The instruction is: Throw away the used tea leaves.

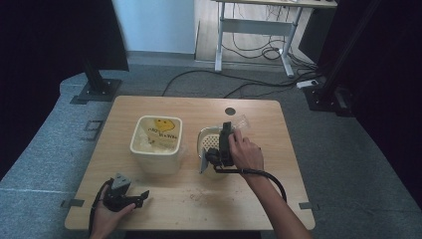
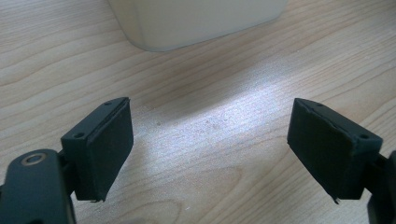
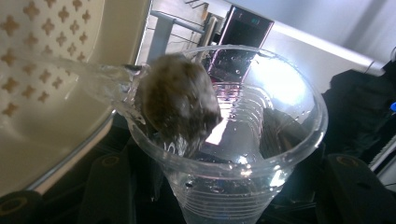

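Right tool (image 3: 224, 196) grips cup (image 3: 243, 140); bin (image 1: 156, 144) print unreadable, maybe.

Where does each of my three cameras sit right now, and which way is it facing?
High view: above the person's side, looking forward and down on the table; both forearms and hands show.
Left gripper view: on the left gripper, facing bare tabletop and the cream bin; open jaws show.
Right gripper view: on the right gripper, looking into the tilted clear cup pouring into the perforated basket.
Shared: high and left views share the bin.

The blurred brown lump (image 3: 180, 100) is perhaps a teabag.
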Demonstrator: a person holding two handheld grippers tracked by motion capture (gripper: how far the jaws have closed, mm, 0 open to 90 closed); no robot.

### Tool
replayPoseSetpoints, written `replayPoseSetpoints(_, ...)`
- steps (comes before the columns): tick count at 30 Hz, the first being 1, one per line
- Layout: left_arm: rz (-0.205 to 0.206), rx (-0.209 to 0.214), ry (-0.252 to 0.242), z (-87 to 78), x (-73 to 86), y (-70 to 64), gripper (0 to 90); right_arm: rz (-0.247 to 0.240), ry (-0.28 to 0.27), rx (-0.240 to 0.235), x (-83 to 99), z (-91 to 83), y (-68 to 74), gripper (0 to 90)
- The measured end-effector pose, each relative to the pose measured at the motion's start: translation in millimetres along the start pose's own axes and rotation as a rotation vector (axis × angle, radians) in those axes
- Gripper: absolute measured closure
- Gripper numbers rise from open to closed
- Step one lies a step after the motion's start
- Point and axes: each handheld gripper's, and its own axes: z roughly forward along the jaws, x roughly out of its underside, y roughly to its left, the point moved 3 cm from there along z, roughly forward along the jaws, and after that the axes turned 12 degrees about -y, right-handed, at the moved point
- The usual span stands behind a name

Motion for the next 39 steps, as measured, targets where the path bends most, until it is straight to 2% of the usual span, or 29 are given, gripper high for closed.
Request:
replayPoseSetpoints(3,0.000,0.000,0.000,0.1,0.0,0.2,14.5,-0.053,0.016,0.016,0.5,1.4,1.4,42.9)
replayPoseSetpoints(4,-0.001,0.000,0.000,0.1,0.0,0.2,14.5,-0.053,0.016,0.016,0.5,1.4,1.4,42.9)
replayPoseSetpoints(5,-0.001,0.000,-0.001,0.1,-0.1,0.3,14.5,-0.111,0.030,0.036,0.9,1.6,0.1,43.0)
replayPoseSetpoints(7,-0.003,0.000,-0.002,0.1,-0.1,0.5,14.5,-0.122,0.033,0.040,1.0,1.7,-1.0,43.0)
replayPoseSetpoints(8,-0.002,-0.001,-0.002,0.1,-0.2,0.6,14.5,-0.101,0.021,0.039,1.0,1.6,-6.1,43.1)
replayPoseSetpoints(10,-0.003,-0.001,-0.003,-0.2,-0.3,0.6,14.5,-0.087,0.031,0.040,1.6,1.1,-7.0,43.1)
replayPoseSetpoints(11,-0.004,-0.002,-0.004,-0.2,-0.3,0.5,14.5,-0.058,0.027,0.025,1.8,1.3,-8.1,43.0)
replayPoseSetpoints(12,-0.003,-0.002,-0.005,-0.3,-0.3,0.5,14.5,-0.058,0.027,0.025,1.8,1.3,-8.1,43.0)
replayPoseSetpoints(13,-0.003,-0.003,-0.006,-0.7,-0.3,0.5,14.5,0.012,0.015,0.005,2.2,0.7,-8.4,43.0)
replayPoseSetpoints(14,-0.004,-0.001,-0.005,-0.9,-0.4,0.8,14.5,0.051,0.004,-0.005,2.6,0.9,-7.9,42.9)
replayPoseSetpoints(15,-0.004,-0.001,-0.005,-0.9,-0.4,0.8,14.5,0.051,0.004,-0.005,2.6,0.9,-7.9,42.9)
replayPoseSetpoints(16,-0.004,-0.002,-0.005,-0.9,-0.5,1.0,14.5,0.096,0.001,-0.020,3.0,0.5,-7.8,42.9)
replayPoseSetpoints(17,-0.003,-0.001,-0.003,-1.0,-0.5,1.2,14.5,0.187,-0.017,-0.031,4.3,-0.1,-8.4,42.9)
replayPoseSetpoints(18,-0.003,-0.002,-0.005,-0.9,-0.5,1.2,14.5,0.253,-0.027,-0.035,5.4,-1.1,-9.2,42.9)
replayPoseSetpoints(19,-0.004,-0.002,-0.004,-0.9,-0.5,1.2,14.5,0.253,-0.027,-0.035,5.4,-1.1,-9.2,42.9)
replayPoseSetpoints(25,-0.004,-0.002,-0.004,-0.2,-0.3,0.5,14.5,0.593,-0.119,-0.075,13.9,-7.7,-19.8,42.7)
replayPoseSetpoints(28,-0.003,-0.002,-0.004,-0.3,-0.2,0.4,14.5,0.814,-0.164,-0.096,21.9,-11.2,-25.5,42.6)
replayPoseSetpoints(30,-0.003,-0.002,-0.005,-0.4,-0.2,0.4,14.5,0.985,-0.201,-0.116,28.8,-12.6,-28.8,42.4)
replayPoseSetpoints(31,-0.003,-0.002,-0.005,-0.4,-0.1,0.4,14.5,1.046,-0.211,-0.125,32.3,-13.3,-29.9,42.4)
replayPoseSetpoints(36,-0.001,0.002,0.001,0.2,0.1,0.3,14.5,1.283,-0.262,-0.167,46.2,-13.9,-30.2,42.2)
replayPoseSetpoints(39,0.001,0.001,0.002,0.4,0.2,0.3,14.5,1.383,-0.290,-0.180,52.4,-13.5,-28.8,42.2)
